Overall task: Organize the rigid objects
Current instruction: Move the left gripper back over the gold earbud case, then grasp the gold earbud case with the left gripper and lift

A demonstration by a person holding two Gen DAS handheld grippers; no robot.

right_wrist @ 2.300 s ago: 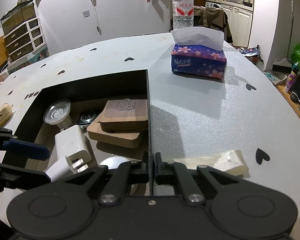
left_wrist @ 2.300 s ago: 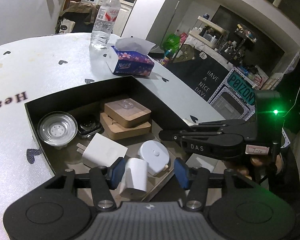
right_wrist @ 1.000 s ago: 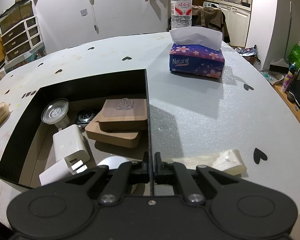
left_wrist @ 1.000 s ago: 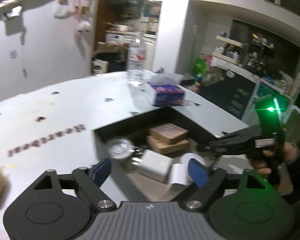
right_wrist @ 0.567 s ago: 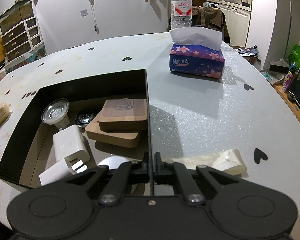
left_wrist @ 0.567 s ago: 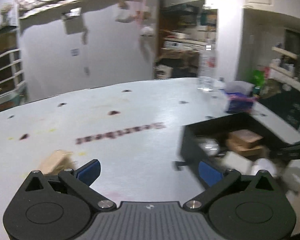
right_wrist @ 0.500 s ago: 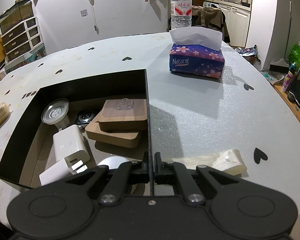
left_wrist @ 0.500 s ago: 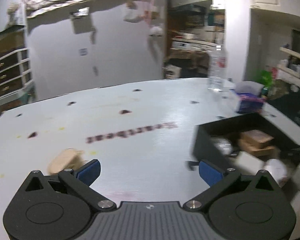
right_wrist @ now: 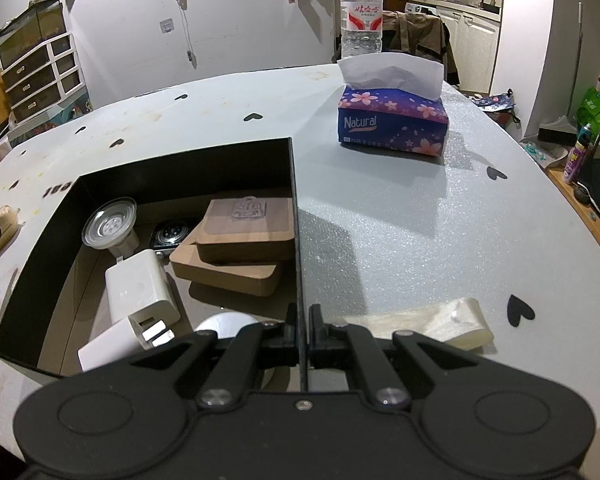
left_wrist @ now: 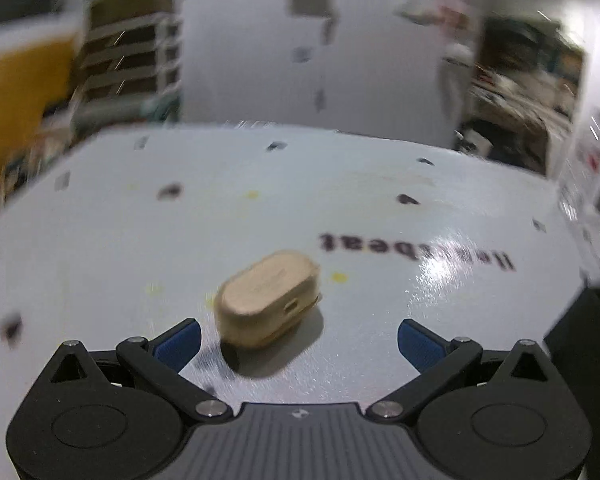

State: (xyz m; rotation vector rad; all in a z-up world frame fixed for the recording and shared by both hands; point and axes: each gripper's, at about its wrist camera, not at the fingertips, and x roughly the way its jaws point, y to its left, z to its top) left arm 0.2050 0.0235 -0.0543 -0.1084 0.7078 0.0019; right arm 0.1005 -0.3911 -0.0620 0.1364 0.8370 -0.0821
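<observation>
The left gripper (left_wrist: pixel 298 338) stands spread wide, empty, just short of the beige case (left_wrist: pixel 269 305) lying at frame centre on the table (left_wrist: pixel 380 208) (blurred). The right gripper (right_wrist: pixel 302 326) is clenched on the black box (right_wrist: pixel 180 168) wall, lower centre.

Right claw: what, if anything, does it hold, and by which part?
The right claw is shut on the black box, pinching the top edge of its right-hand wall.
</observation>
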